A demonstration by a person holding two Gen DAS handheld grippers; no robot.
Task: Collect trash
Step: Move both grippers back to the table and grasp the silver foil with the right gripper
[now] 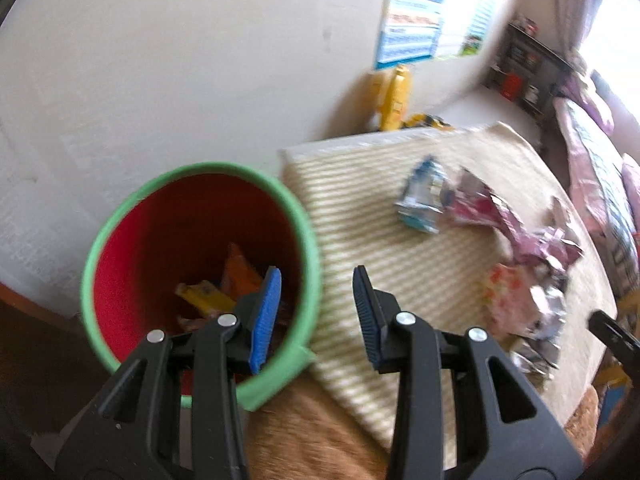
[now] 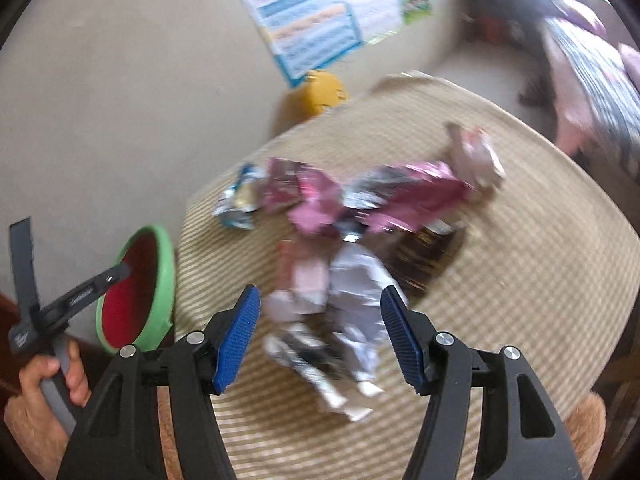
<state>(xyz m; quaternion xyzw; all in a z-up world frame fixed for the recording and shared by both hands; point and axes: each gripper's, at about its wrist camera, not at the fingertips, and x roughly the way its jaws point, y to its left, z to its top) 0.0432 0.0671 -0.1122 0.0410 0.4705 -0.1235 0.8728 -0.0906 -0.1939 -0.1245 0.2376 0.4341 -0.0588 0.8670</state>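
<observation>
A striped beige woven mat lies on the floor, one corner pointing toward a pale wall. A fuzzy orange-brown rug shows under the mat's near edge. Beyond the mat's far corner, a yellow toy vehicle stands against the wall, its shape blurred. Above it hangs a blue-bordered poster with rows of print too blurred to read. Farther back, a dark shelf unit holds small items, one of them red. Along the mat's right edge lies pink patterned bedding.
</observation>
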